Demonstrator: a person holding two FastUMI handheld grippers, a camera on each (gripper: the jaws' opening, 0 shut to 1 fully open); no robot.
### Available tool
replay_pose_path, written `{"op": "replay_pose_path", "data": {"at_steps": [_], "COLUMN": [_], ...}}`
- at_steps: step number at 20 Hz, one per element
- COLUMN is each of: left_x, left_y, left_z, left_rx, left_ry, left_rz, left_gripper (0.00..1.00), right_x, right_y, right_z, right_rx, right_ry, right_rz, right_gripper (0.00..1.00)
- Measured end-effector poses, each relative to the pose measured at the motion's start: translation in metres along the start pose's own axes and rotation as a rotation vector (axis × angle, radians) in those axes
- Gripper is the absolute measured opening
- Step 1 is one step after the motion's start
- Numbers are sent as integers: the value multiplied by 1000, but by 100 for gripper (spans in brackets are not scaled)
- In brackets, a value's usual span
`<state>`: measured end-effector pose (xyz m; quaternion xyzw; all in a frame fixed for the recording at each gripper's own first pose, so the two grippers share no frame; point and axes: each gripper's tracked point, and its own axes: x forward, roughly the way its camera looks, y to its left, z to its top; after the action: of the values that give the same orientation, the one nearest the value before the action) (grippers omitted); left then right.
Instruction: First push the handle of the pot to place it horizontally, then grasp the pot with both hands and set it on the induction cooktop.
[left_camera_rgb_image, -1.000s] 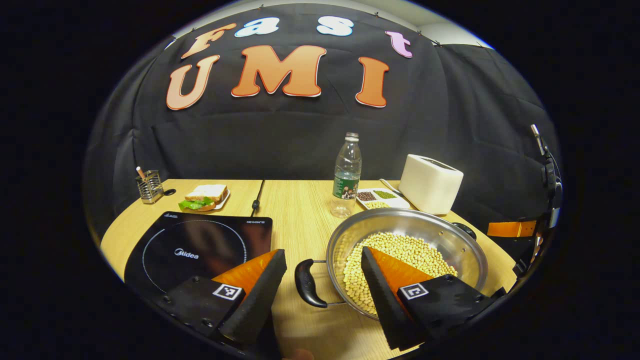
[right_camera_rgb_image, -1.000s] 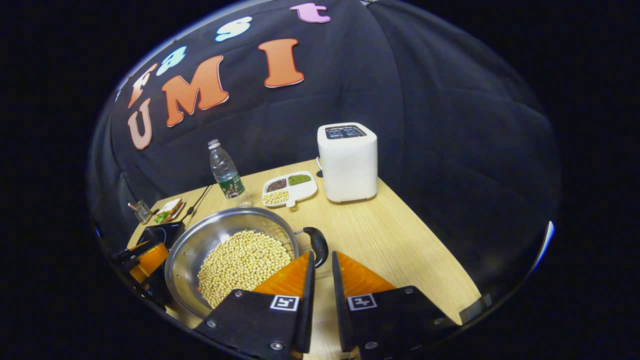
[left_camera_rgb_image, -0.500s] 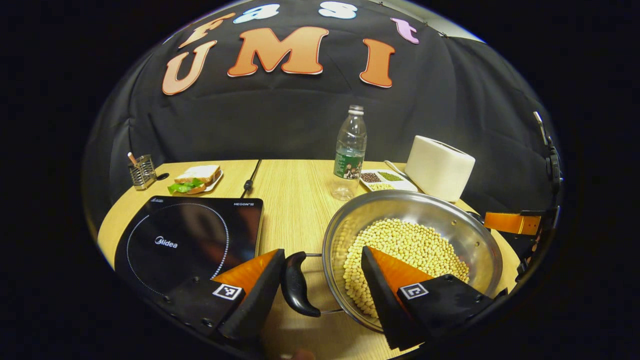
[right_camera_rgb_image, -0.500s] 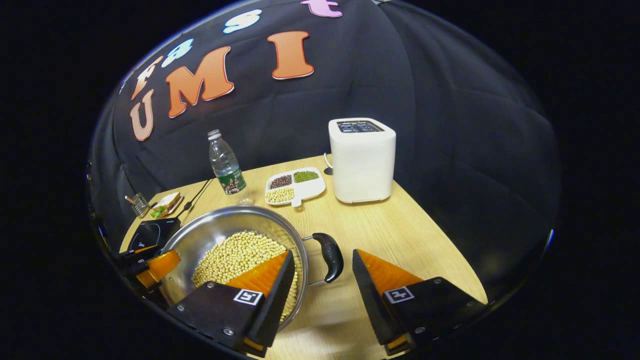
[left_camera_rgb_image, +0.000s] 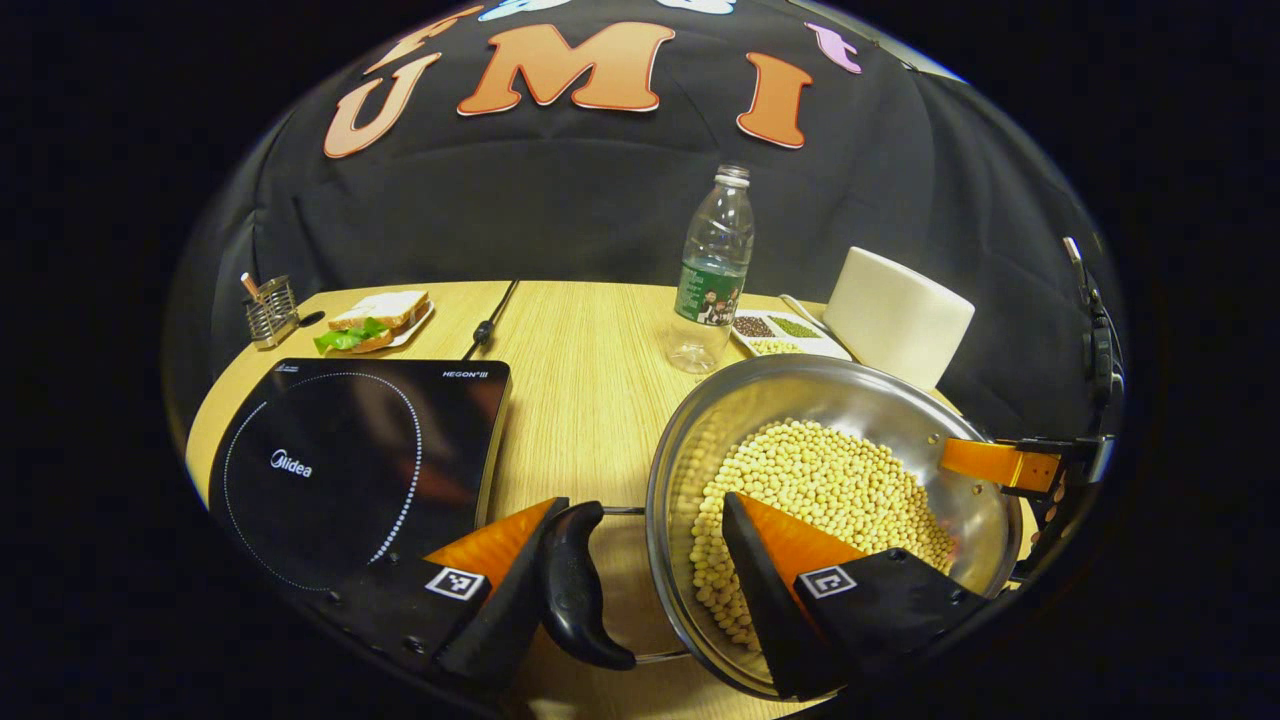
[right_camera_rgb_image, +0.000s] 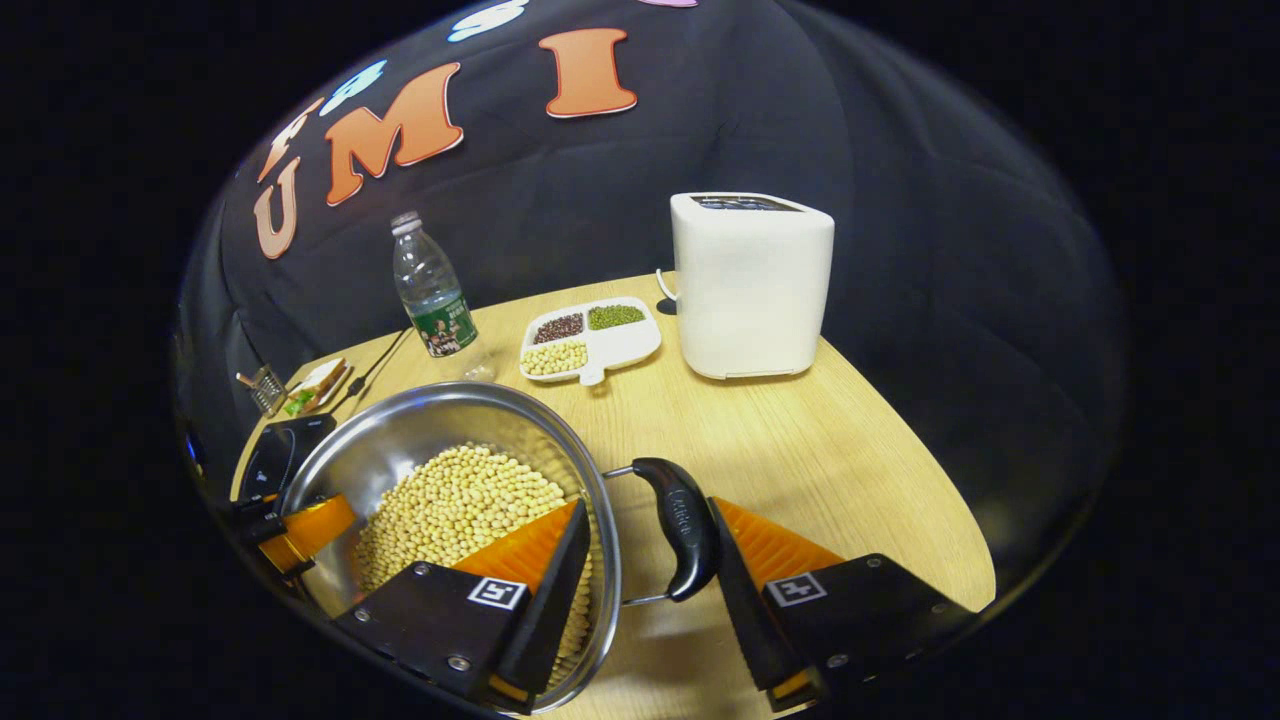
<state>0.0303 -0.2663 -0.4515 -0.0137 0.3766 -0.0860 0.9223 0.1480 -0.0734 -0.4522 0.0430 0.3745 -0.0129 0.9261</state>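
Left gripper (left_camera_rgb_image: 640, 560) fingers spread wide, straddling pot's near handle (left_camera_rgb_image: 575, 590) and rim; one finger (left_camera_rgb_image: 500, 600) touching handle, other over soybeans (left_camera_rgb_image: 820, 490). Right gripper (right_camera_rgb_image: 650, 580) fingers wide likewise, astride far handle (right_camera_rgb_image: 680, 525). Pot (right_camera_rgb_image: 420, 440) sits on counter (left_camera_rgb_image: 590, 400), beside induction cooktop (left_camera_rgb_image: 350, 460). Bottle (left_camera_rgb_image: 712, 270), toaster (right_camera_rgb_image: 750, 285) behind.

Left gripper view: low over table, close to pot (left_camera_rgb_image: 830, 500) at lower right, facing back wall. Right gripper view: close over opposite side, pot (right_camera_rgb_image: 450, 490) lower left. Both share pot, bottle (left_camera_rgb_image: 712, 270), toaster (right_camera_rgb_image: 750, 285).
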Motion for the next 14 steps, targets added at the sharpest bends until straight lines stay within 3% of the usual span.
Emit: {"op": "replay_pose_path", "data": {"at_steps": [1, 5, 8, 9, 14], "left_x": [1, 2, -5, -10, -41], "left_y": [4, 5, 2, 1, -1], "left_z": [0, 3, -1, -1, 26], "left_rx": [-6, -40, -56, -60, -58], "left_ry": [1, 9, 26, 28, -26], "left_rz": [13, 17, 9, 0, -32], "left_gripper": [89, 71, 68, 72, 69], "right_x": [-1, -6, -14, -19, -58], "right_y": [0, -1, -2, -2, 2], "right_z": [1, 0, -5, -5, 18], "right_rx": [2, 8, 60, 75, 91], "right_ry": [-3, -10, -1, 0, -64], "right_rz": [2, -4, -9, -9, -23], "right_gripper": [70, 63, 56, 56, 56]}}
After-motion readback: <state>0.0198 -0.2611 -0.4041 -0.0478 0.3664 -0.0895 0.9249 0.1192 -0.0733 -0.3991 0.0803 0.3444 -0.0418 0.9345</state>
